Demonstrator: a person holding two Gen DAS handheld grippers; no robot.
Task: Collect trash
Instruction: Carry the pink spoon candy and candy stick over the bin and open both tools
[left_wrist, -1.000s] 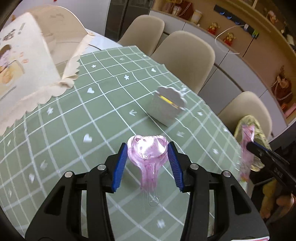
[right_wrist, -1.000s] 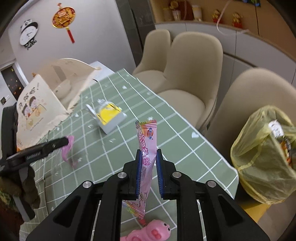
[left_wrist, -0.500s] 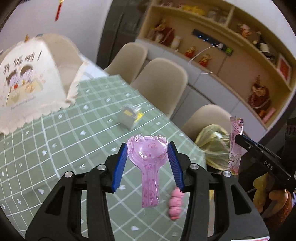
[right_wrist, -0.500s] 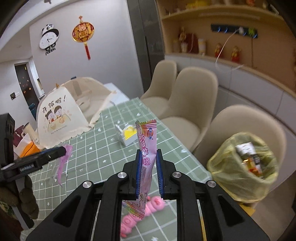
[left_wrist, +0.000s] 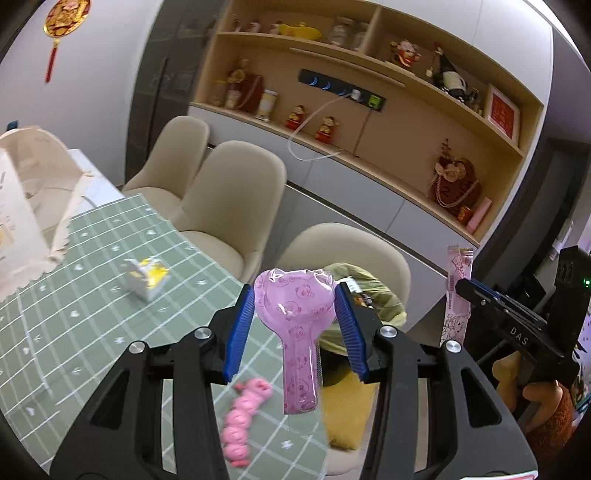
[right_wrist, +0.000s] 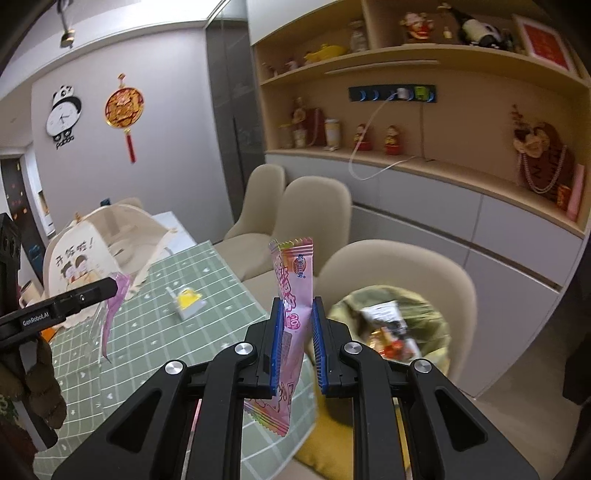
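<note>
Left gripper fingers pinching a purple wrapper, right gripper fingers squeezing a pink candy wrapper, yellow trash bag past the table edge

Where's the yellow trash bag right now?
The yellow trash bag sits on the nearest beige chair off the table's end, right of the right gripper's wrapper; the left view shows it behind the purple wrapper.
</note>
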